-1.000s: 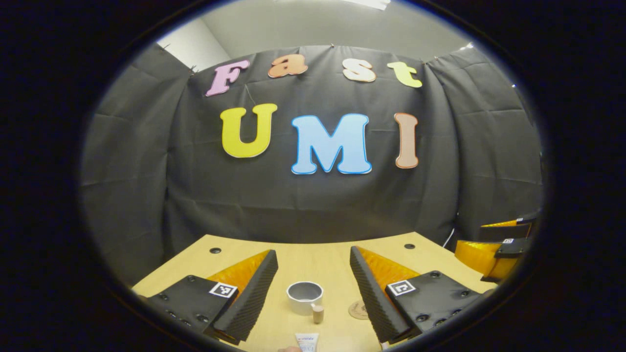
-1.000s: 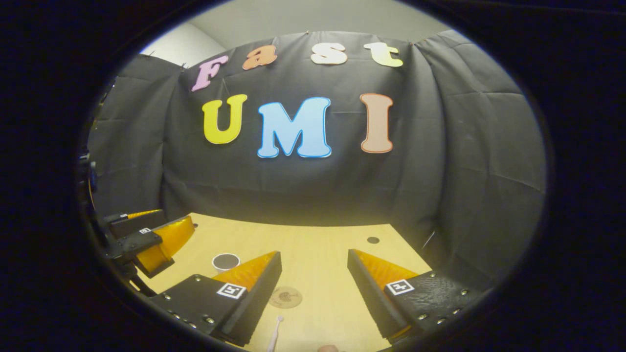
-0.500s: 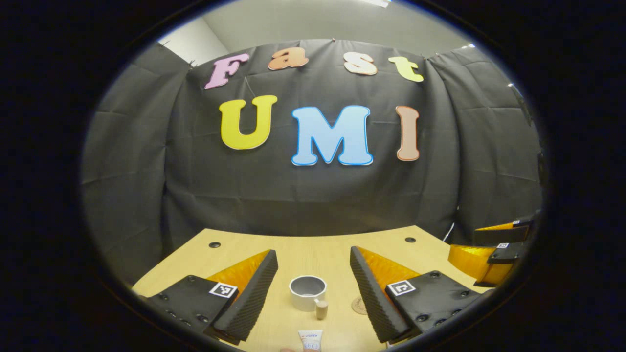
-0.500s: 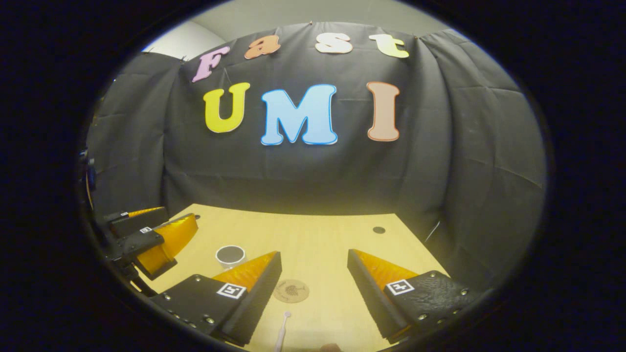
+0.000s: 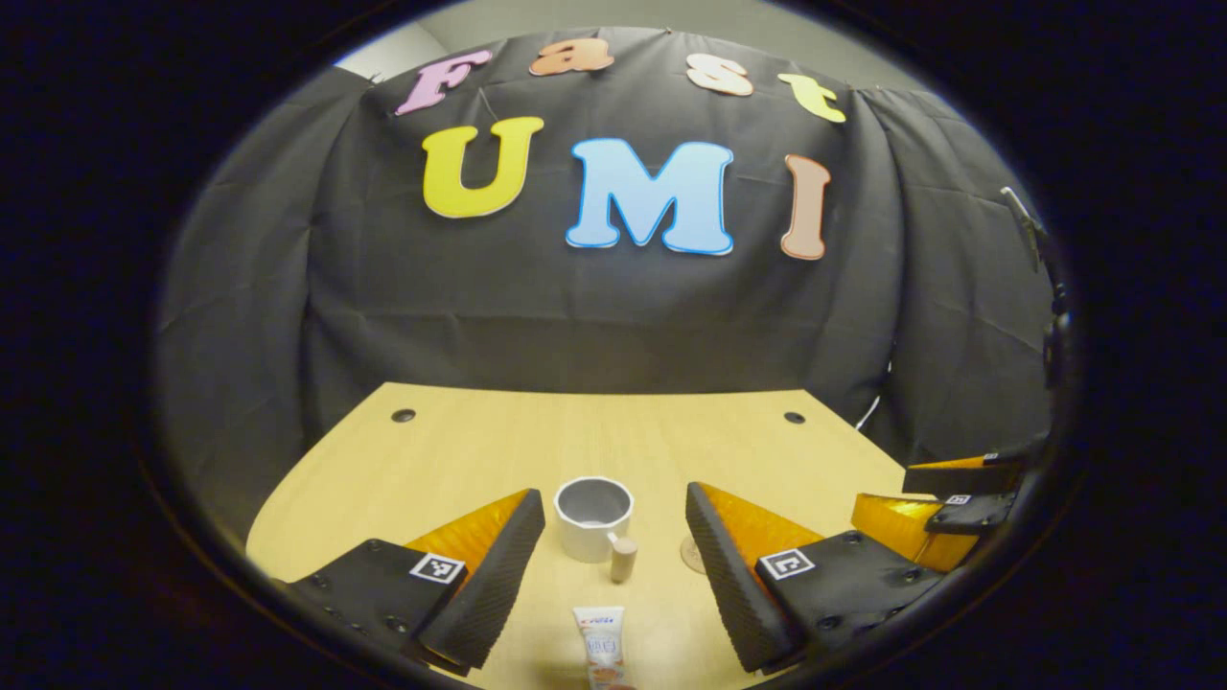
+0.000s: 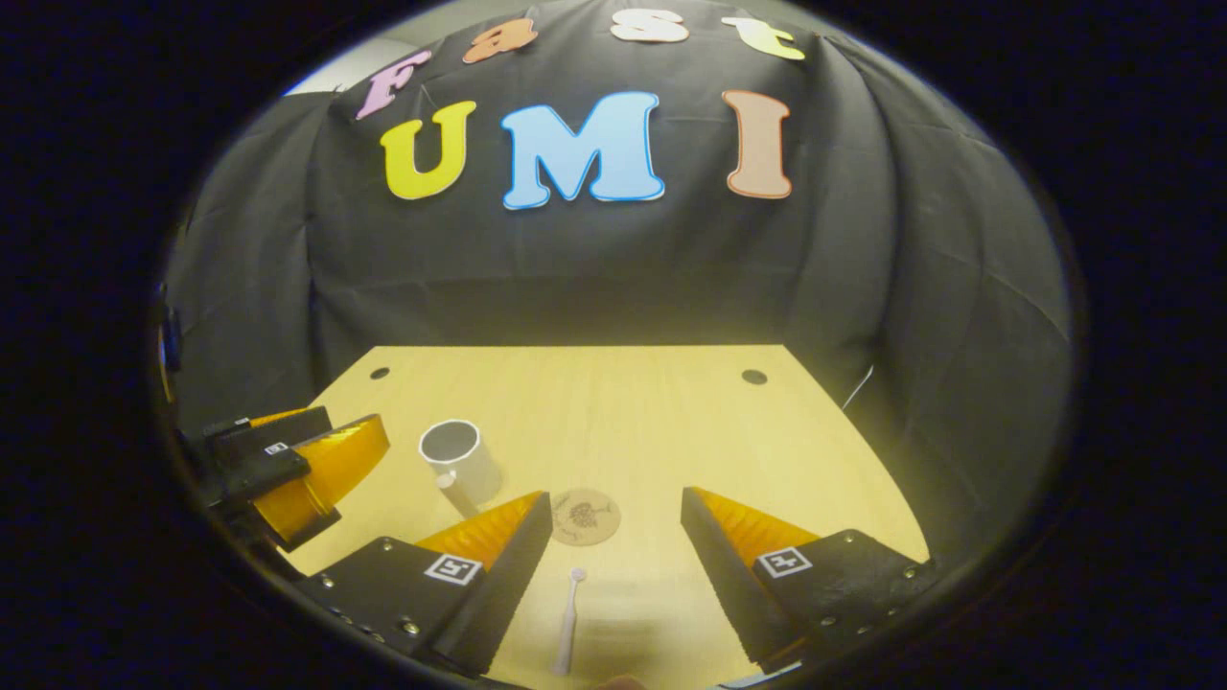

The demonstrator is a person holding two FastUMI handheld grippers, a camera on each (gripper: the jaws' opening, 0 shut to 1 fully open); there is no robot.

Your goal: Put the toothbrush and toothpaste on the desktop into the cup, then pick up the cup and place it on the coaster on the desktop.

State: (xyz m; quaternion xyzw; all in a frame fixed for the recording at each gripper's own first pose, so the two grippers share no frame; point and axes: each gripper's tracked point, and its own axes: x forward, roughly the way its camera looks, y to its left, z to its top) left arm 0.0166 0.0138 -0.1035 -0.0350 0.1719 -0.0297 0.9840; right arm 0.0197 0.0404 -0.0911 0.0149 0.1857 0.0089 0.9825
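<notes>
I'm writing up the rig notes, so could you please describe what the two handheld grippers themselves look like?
The left gripper and the right gripper match: two wedge-shaped fingers each, with translucent orange shells, ribbed black rubber pads on the inner faces, black bolted mounting plates, and small square black-and-white tags on top.

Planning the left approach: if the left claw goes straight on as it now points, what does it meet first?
Probably the toothpaste, lying between the open left claw fingers; beyond it stands the cup. Depth is hard to judge.
</notes>
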